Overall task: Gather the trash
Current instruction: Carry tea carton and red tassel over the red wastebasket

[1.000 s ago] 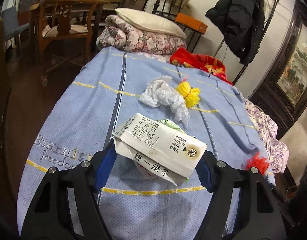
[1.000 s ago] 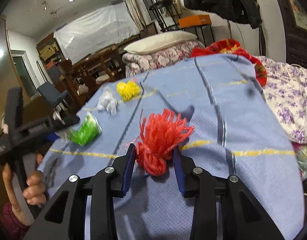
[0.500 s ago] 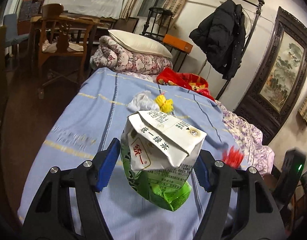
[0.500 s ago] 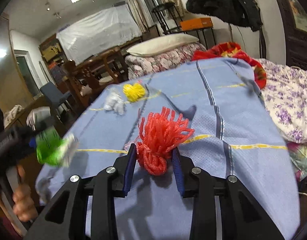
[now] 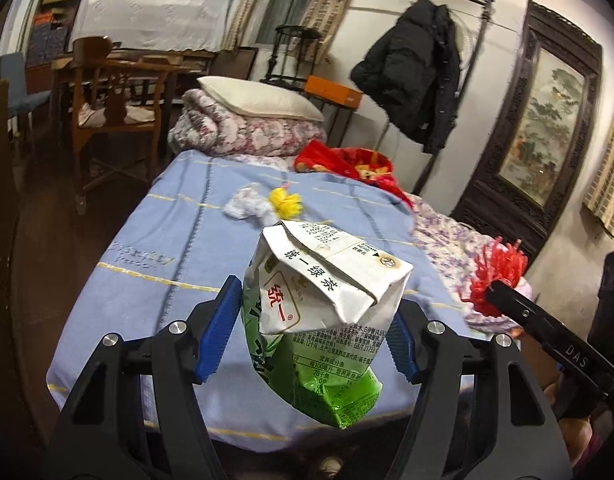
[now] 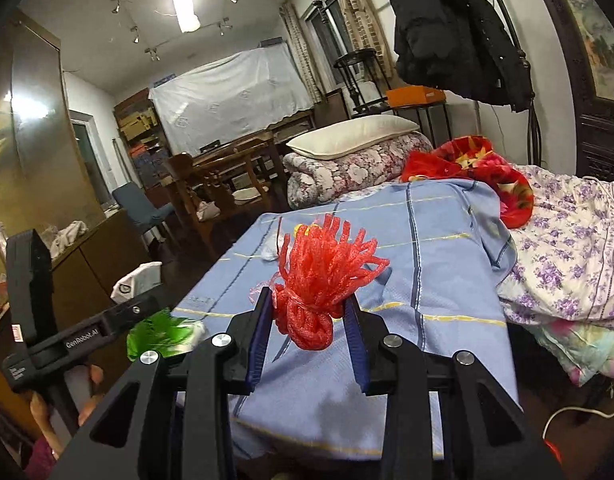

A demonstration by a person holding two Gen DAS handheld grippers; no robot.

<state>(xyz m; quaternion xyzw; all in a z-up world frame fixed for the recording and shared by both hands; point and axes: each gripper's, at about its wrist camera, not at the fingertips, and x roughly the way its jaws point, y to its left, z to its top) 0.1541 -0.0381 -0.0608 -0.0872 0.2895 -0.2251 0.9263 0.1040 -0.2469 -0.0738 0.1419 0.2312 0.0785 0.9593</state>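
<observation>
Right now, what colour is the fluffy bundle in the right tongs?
Bright red. The bundle shows best in the right wrist view, pinched between the right tongs.

A blue bedsheet with yellow stripes (image 5: 147,248) covers the bed. A cream pillow (image 5: 259,100) lies on a rolled floral quilt (image 5: 243,132). A black padded jacket (image 5: 411,72) hangs beside a dark-framed landscape painting (image 5: 547,128).

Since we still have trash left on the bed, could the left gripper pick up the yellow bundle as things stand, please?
Probably not yet. The left gripper is already shut on the crushed green tea carton, which fills the space between its fingers. The yellow bundle lies uncovered on the blue bedspread farther ahead, beside the white wad.
</observation>
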